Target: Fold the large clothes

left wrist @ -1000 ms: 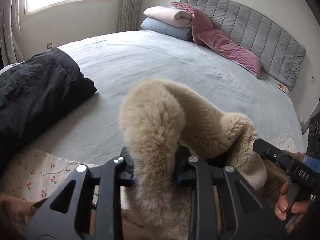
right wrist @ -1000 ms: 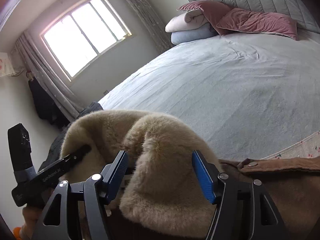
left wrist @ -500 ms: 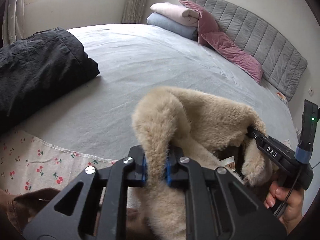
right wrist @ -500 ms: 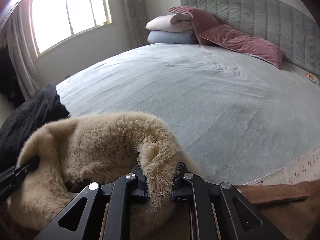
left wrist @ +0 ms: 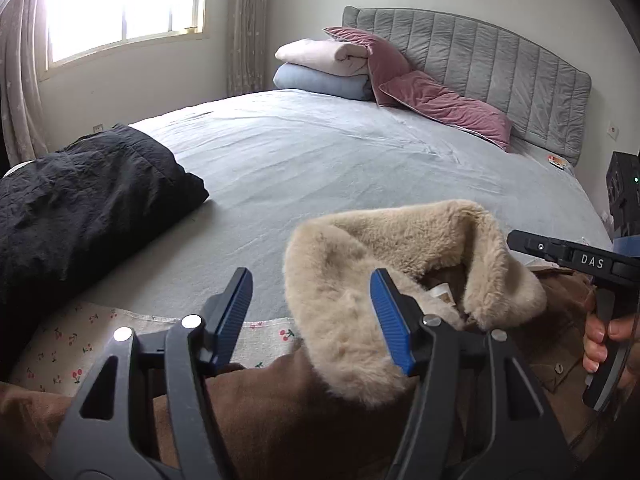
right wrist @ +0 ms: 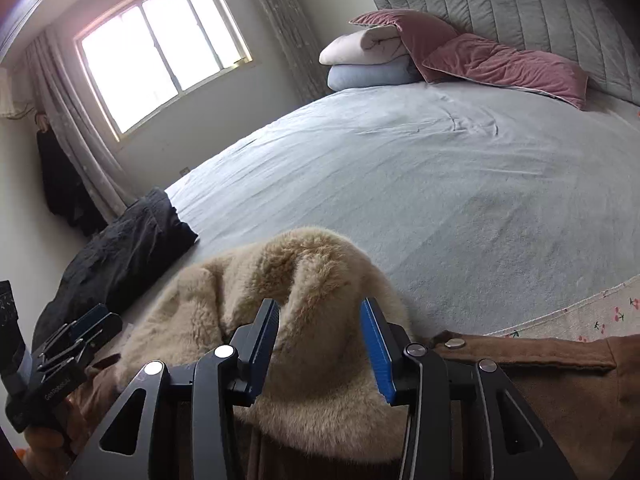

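A brown coat [left wrist: 280, 404] with a beige fur collar [left wrist: 400, 248] lies at the near edge of the bed. My left gripper [left wrist: 310, 316] is open, with the collar's left end against its right finger. My right gripper [right wrist: 322, 340] is open, its jaws standing either side of a raised fold of the fur collar [right wrist: 320, 280] without pinching it. The brown coat [right wrist: 560, 380] spreads to the right in the right wrist view. Each gripper shows in the other's view, the right gripper [left wrist: 576, 260] and the left gripper [right wrist: 68, 344].
A black folded garment [left wrist: 80, 204] lies on the left of the grey bedsheet [left wrist: 340, 160]. Folded blankets [left wrist: 324, 68] and pink pillows [left wrist: 440, 100] sit by the grey headboard [left wrist: 500, 64]. A cherry-print cloth [left wrist: 80, 336] lies along the near edge.
Both grippers were shut on the fur collar half a second ago and have now opened. The collar has dropped onto the bed, and the left gripper has shifted left of it.
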